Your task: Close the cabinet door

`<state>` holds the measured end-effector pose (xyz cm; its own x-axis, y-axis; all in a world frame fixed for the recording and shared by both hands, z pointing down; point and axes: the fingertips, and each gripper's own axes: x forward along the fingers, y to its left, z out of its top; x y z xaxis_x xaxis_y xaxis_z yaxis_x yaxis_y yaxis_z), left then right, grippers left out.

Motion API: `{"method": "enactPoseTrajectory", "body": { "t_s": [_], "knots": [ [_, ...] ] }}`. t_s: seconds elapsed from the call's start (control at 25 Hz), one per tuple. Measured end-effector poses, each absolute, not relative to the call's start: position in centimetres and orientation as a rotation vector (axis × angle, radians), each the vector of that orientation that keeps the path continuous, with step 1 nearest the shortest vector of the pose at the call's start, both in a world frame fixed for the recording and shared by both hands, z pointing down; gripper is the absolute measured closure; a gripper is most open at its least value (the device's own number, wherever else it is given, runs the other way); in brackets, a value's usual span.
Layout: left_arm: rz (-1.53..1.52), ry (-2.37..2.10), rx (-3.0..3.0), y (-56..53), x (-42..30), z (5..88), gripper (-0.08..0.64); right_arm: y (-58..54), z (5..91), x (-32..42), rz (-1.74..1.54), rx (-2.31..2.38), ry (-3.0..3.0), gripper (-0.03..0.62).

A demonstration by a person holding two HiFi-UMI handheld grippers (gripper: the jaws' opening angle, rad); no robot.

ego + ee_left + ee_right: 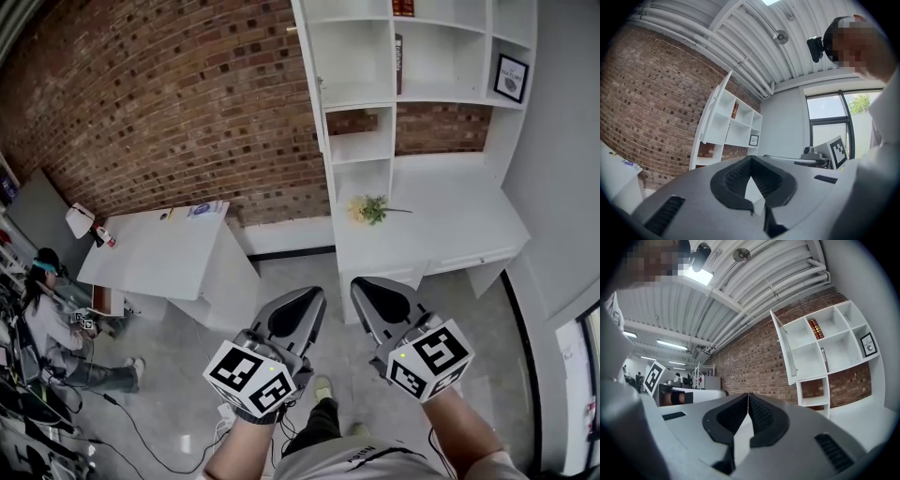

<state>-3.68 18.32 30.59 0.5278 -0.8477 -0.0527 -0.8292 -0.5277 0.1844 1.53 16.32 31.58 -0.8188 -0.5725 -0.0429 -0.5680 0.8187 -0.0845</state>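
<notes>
The white shelf cabinet (422, 66) stands against the brick wall, far ahead of both grippers. Its tall door (309, 56) hangs open at the upper left, seen nearly edge-on. That door also shows in the left gripper view (715, 110) and the right gripper view (785, 350). My left gripper (305, 298) and right gripper (370, 286) are side by side low in the head view, level and pointing toward the cabinet. The left gripper's jaws (750, 159) are shut with nothing between them, and so are the right gripper's (748, 394). Neither touches the cabinet.
A white desk (469, 220) with a small flower bunch (370, 208) sits under the shelves. A white table (159, 248) stands to the left, and a person (42, 319) sits on the floor beyond it. Books (403, 7) and a framed picture (511, 77) are on the shelves.
</notes>
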Motion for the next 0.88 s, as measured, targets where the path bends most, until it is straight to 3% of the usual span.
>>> {"method": "enactPoseTrajectory", "body": {
  "t_s": [0.88],
  "knots": [
    [-0.199,-1.232,2.769,-4.6,-13.2,30.9,0.549,-7.1,31.6,-8.2,-0.051,-1.275,2.799,0.574]
  ]
}}
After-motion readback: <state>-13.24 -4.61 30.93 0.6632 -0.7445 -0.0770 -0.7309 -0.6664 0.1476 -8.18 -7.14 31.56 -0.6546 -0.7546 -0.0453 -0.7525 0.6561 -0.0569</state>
